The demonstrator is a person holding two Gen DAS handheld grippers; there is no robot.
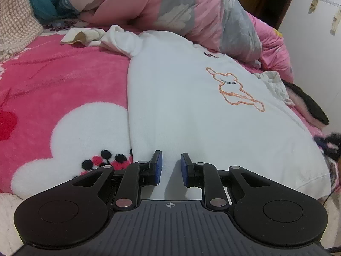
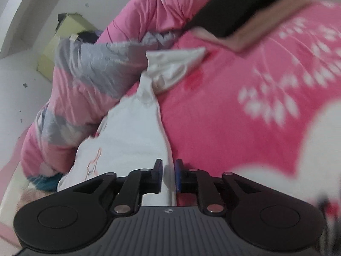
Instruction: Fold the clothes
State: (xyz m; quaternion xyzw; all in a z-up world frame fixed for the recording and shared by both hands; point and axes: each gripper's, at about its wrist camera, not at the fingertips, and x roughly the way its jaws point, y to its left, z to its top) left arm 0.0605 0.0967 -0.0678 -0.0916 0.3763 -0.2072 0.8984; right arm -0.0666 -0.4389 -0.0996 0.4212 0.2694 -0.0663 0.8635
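A white sweatshirt (image 1: 181,98) with an orange rabbit outline (image 1: 234,89) lies flat on the bed, front up. One sleeve (image 1: 119,38) is stretched toward the far left, and the other is bunched at the right (image 1: 275,83). My left gripper (image 1: 171,166) hovers open over the hem, with only cloth below its blue pads. In the right wrist view the sweatshirt's side edge (image 2: 132,128) stands up as a fold, and my right gripper (image 2: 168,176) is shut on that fold. The far sleeve (image 2: 172,68) lies crumpled beyond it.
A pink fleece blanket (image 1: 64,74) with white and red patterns covers the bed. A bulky pink and grey quilt (image 1: 191,10) is heaped along the far side. A black and pink garment (image 2: 245,10) lies beyond the sleeve. A white wall (image 1: 315,42) stands at the right.
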